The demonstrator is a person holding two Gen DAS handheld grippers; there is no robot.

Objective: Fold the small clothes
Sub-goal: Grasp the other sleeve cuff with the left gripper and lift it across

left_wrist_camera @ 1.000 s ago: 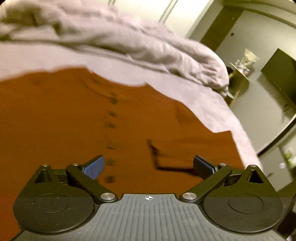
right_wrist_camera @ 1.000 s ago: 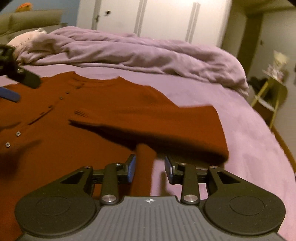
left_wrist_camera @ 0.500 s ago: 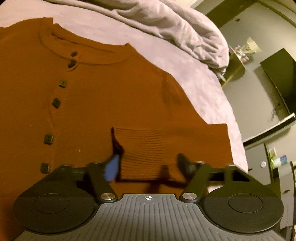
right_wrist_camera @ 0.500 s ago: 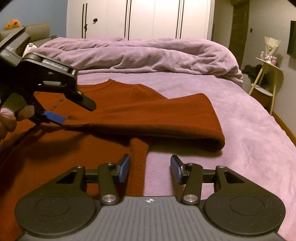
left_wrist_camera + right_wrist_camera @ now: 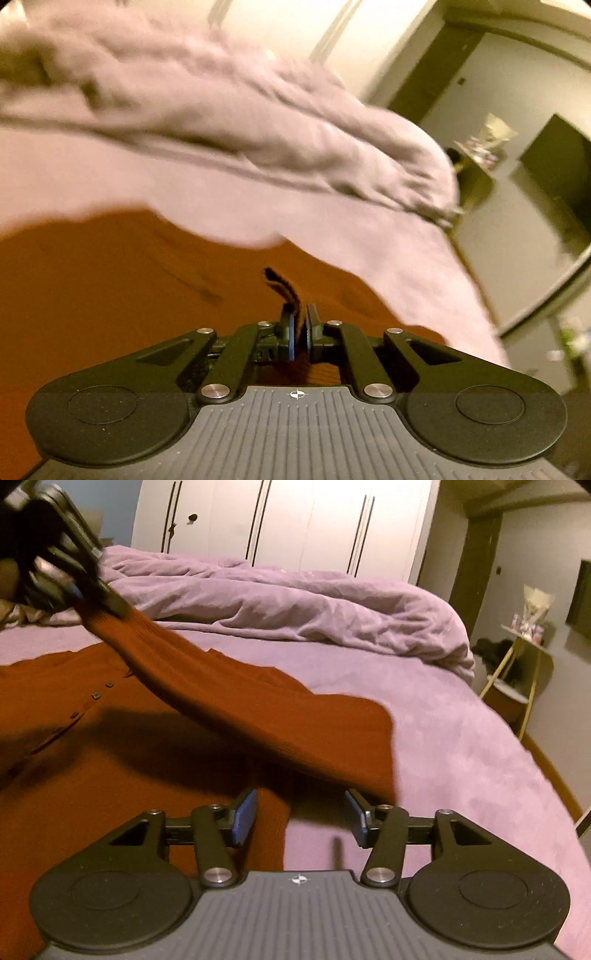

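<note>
A rust-brown buttoned cardigan [image 5: 92, 746] lies flat on the purple bed; it also shows in the left wrist view [image 5: 110, 288]. My left gripper [image 5: 300, 334] is shut on the cuff of its sleeve [image 5: 207, 686] and holds it lifted above the garment. In the right wrist view the left gripper [image 5: 79, 590] is at the upper left, with the sleeve stretched down to the right. My right gripper [image 5: 301, 818] is open and empty, low over the cardigan's right edge.
A crumpled purple duvet [image 5: 295, 609] lies across the back of the bed [image 5: 461, 746]. White wardrobe doors [image 5: 295, 520] stand behind. A small side table [image 5: 517, 672] stands at the right, beyond the bed's edge.
My left gripper has closed on the sleeve cuff and lifted it up and to the left. My right gripper has opened a little wider and stayed in place.
</note>
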